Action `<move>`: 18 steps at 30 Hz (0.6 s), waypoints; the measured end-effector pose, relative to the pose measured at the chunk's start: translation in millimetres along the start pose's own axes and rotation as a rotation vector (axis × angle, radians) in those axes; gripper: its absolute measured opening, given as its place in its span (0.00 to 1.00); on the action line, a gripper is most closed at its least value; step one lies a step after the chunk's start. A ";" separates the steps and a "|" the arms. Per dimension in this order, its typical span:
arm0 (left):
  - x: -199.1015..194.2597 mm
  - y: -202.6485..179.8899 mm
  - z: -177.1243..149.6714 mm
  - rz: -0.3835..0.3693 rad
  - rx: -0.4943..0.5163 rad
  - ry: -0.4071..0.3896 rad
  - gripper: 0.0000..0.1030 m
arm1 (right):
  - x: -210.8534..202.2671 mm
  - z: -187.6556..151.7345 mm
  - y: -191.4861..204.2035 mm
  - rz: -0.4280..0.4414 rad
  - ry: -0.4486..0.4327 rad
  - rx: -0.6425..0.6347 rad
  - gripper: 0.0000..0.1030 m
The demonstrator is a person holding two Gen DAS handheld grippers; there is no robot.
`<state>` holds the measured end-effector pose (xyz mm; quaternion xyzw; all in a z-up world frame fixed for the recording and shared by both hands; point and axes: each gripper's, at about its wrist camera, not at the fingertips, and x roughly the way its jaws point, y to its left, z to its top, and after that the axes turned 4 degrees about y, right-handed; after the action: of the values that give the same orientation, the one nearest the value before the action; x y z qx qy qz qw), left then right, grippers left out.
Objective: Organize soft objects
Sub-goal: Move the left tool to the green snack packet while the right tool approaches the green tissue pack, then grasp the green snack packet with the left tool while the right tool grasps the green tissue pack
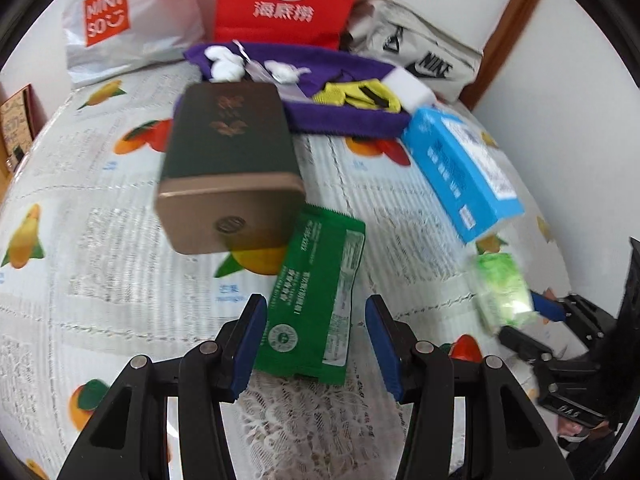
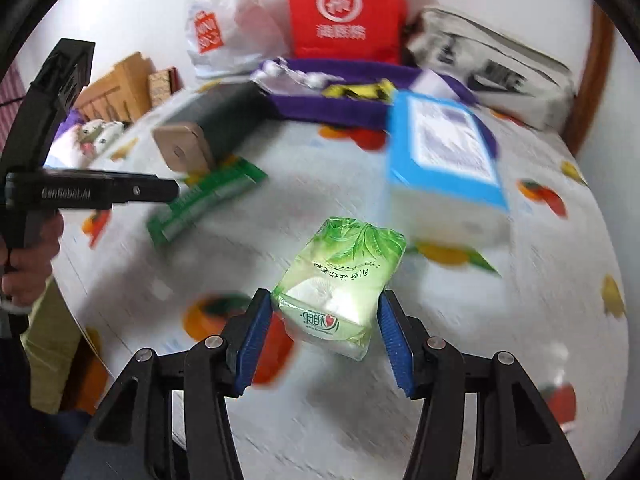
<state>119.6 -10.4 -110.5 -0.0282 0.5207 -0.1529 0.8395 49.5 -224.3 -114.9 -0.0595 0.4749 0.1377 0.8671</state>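
Note:
My right gripper (image 2: 325, 338) is shut on a light green tissue pack (image 2: 340, 276) and holds it above the table; the pack also shows at the right of the left wrist view (image 1: 505, 292). My left gripper (image 1: 316, 344) is open, its jaws on either side of the near end of a dark green flat packet (image 1: 318, 300) lying on the tablecloth. A purple cloth tray (image 1: 352, 120) at the back holds white soft bits, a yellow-black item and a white sponge (image 1: 408, 86).
A dark green tin with a gold lid (image 1: 230, 168) lies left of centre. A blue and white box (image 1: 460, 172) lies at the right. A Miniso bag (image 1: 128, 16), a red bag (image 1: 288, 0) and a Nike bag (image 1: 420, 56) stand along the back wall.

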 end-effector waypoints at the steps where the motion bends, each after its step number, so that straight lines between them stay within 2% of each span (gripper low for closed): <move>1: 3.6 -1.8 0.8 0.007 0.010 0.004 0.48 | -0.9 -6.6 -6.7 -0.019 0.001 0.011 0.53; 4: 12.3 -7.0 2.9 0.014 0.041 0.010 0.48 | -1.0 -16.4 -20.9 -0.057 -0.003 0.045 0.55; 8: 20.6 -14.6 8.9 0.062 0.090 -0.002 0.58 | 8.1 -21.8 -28.4 -0.066 0.015 0.074 0.60; 13: 30.9 -17.5 12.8 0.109 0.109 -0.004 0.59 | 20.2 -19.5 -28.2 -0.081 0.029 0.107 0.68; 18: 35.3 -22.8 12.8 0.154 0.139 -0.020 0.59 | 24.4 -13.4 -30.5 -0.079 0.001 0.174 0.74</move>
<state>140.2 -43.7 -130.5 0.0687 0.5009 -0.1232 0.8539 60.2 -252.1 -143.5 -0.0025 0.4829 0.0616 0.8735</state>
